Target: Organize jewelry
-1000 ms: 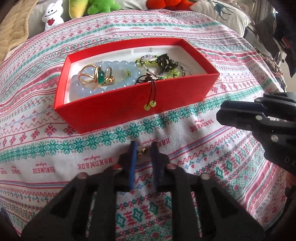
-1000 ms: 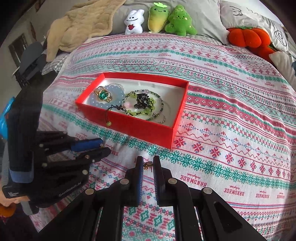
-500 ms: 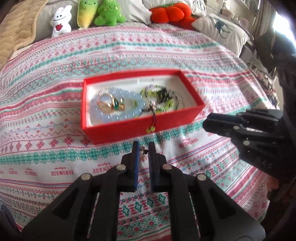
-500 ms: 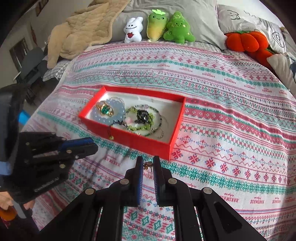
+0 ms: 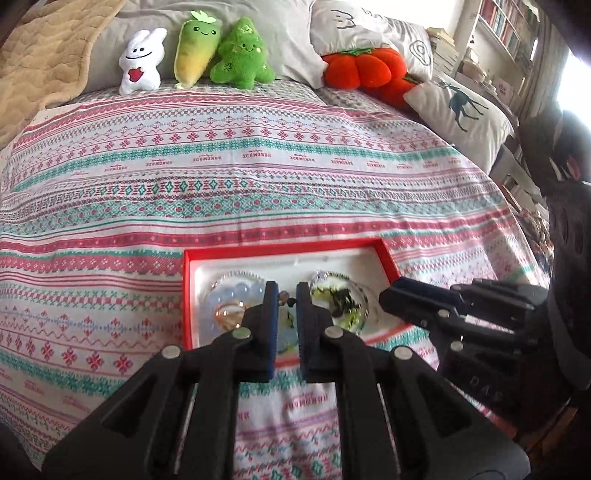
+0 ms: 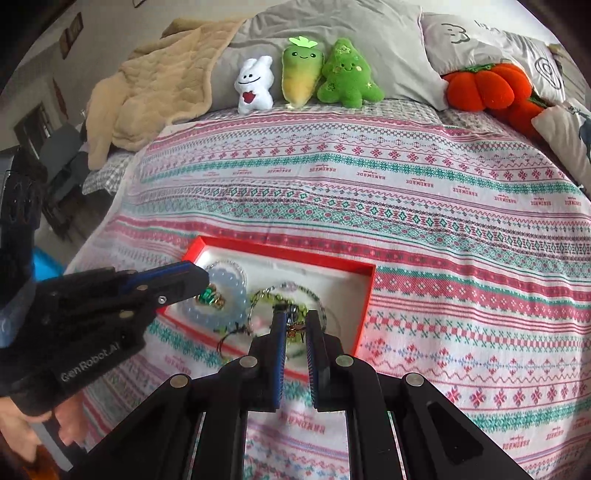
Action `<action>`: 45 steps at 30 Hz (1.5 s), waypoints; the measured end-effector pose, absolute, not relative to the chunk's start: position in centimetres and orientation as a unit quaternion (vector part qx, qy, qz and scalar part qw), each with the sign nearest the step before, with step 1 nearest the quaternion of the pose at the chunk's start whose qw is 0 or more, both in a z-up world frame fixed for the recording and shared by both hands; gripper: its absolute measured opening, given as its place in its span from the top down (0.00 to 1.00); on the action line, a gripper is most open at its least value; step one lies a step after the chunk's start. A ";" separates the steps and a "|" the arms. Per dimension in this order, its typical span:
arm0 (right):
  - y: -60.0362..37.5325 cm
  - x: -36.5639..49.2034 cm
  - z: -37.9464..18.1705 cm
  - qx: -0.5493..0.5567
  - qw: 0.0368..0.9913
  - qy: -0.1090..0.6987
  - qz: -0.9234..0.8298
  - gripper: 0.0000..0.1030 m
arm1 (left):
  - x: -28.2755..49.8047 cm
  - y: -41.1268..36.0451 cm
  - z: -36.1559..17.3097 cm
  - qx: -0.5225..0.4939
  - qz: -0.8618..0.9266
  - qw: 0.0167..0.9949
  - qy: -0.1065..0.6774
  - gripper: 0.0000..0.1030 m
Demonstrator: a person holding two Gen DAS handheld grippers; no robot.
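A red jewelry box [image 5: 188, 295] [image 6: 364, 306] with a white inside lies on the patterned bedspread. It holds a pale blue bead bracelet [image 5: 231, 293] [image 6: 229, 295], a gold ring with a green stone [image 6: 209, 295] and a green bead bracelet [image 5: 341, 299] [image 6: 266, 299]. My left gripper [image 5: 283, 295] is shut on a small earring [image 5: 285, 296] and hangs over the box. My right gripper [image 6: 295, 325] is shut on a small gold earring [image 6: 293, 326] over the box's near part. Each gripper also shows in the other's view, the left [image 6: 184, 280] and the right [image 5: 391, 295].
The striped bedspread [image 5: 258, 166] covers the bed. Plush toys [image 5: 236, 51] [image 6: 347, 77], grey pillows [image 6: 332, 29], an orange pumpkin cushion [image 5: 362, 68] and a beige blanket [image 6: 159, 81] line the far edge. Bookshelves [image 5: 509, 33] stand at the far right.
Both grippers have risen and moved forward from the bedspread in front of the box to above the box, each still holding its small earring.
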State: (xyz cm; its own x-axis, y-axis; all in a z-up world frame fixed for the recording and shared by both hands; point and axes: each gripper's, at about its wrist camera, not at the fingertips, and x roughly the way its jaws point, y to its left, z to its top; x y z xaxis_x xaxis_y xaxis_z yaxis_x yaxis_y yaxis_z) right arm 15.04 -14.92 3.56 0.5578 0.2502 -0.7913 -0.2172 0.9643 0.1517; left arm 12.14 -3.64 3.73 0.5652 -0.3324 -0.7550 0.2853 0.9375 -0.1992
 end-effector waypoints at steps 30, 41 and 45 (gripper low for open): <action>-15.2 15.4 4.2 0.009 0.894 0.433 0.113 0.83 | 10.5 -0.8 5.2 -0.030 -0.100 0.899 0.424 0.22; -15.7 10.4 5.1 0.014 0.898 0.430 0.092 0.30 | 5.7 0.3 3.3 -0.022 -0.065 0.882 0.467 0.02; -16.1 8.8 4.6 0.014 0.891 0.448 0.073 0.15 | 4.4 0.8 2.9 -0.009 -0.044 0.882 0.470 0.01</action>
State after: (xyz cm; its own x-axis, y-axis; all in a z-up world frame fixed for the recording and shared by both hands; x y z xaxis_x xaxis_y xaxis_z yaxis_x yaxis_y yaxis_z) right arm 8.80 -16.12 4.61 0.5881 0.1415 -0.7963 -0.1171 0.9891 0.0892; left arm 4.38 0.81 2.95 0.5546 -0.0870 -0.8276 0.0693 0.9959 -0.0583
